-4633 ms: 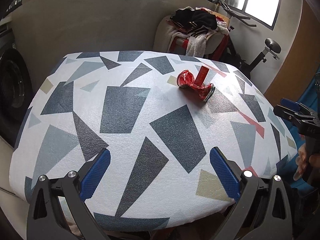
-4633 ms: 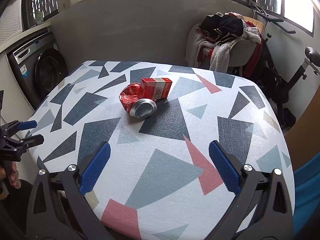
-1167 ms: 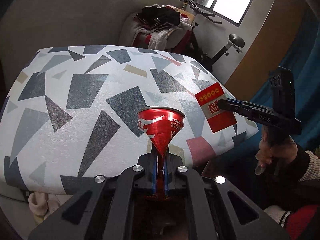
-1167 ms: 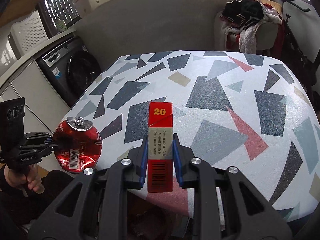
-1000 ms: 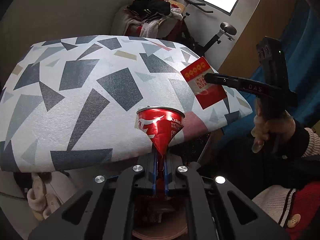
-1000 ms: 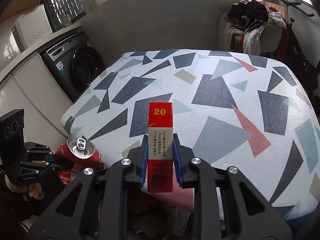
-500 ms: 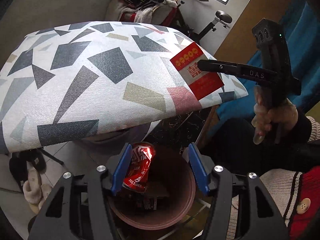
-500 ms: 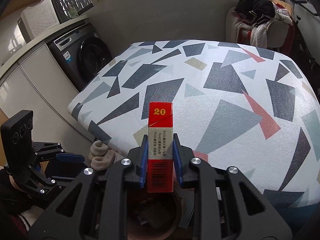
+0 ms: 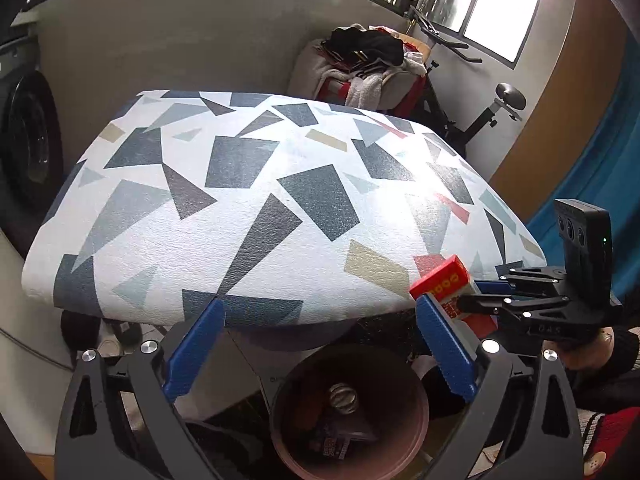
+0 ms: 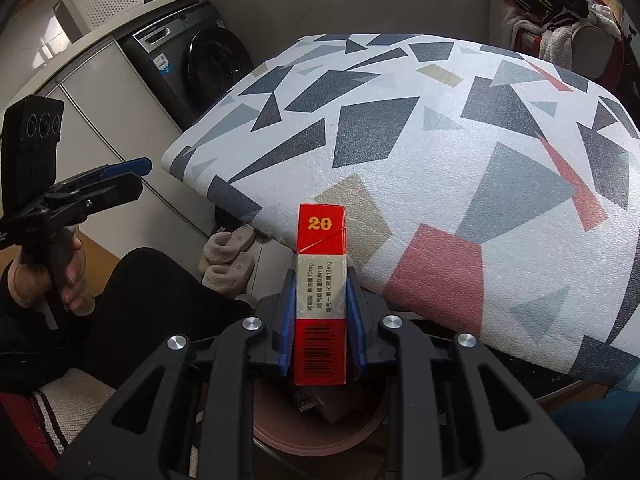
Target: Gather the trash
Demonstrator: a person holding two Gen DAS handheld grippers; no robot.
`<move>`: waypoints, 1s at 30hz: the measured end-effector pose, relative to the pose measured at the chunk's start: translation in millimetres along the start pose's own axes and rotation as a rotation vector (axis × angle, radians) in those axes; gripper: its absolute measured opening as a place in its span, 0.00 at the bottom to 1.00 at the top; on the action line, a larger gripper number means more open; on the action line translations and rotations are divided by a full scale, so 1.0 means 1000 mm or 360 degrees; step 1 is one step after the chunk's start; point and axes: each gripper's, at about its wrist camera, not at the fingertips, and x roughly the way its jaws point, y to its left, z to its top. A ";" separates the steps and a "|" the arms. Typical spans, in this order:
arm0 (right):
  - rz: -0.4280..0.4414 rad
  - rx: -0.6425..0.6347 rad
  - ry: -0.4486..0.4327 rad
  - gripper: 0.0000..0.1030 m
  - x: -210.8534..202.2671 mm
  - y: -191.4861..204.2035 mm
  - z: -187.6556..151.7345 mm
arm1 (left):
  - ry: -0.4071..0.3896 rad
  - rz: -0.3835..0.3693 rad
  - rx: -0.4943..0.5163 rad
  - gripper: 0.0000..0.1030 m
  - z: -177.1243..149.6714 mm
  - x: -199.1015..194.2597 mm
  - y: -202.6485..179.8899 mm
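My right gripper holds a small red and white carton upright at the lower centre of its view, jaws narrow and pressed on its long side walls just above the barcode. It hangs over a round brown bin, below the patterned table. I judge the carton light, thin-walled and easy to crush, so the side walls are a sound place to hold it. My left gripper has just been opening; its jaws stand wide and empty above the same bin, where a crushed can lies inside.
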 end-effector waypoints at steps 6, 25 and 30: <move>0.0032 -0.0039 0.0176 0.26 0.025 0.013 -0.014 | 0.0006 0.0060 -0.0029 0.92 -0.005 -0.002 0.011; -0.0250 -0.0114 -0.0008 0.94 -0.002 0.010 0.014 | -0.0114 0.0200 0.0057 0.94 0.017 -0.014 0.005; -0.0381 -0.0093 -0.0209 0.94 -0.041 -0.004 0.045 | -0.0247 0.0310 0.0078 0.94 0.047 -0.027 -0.005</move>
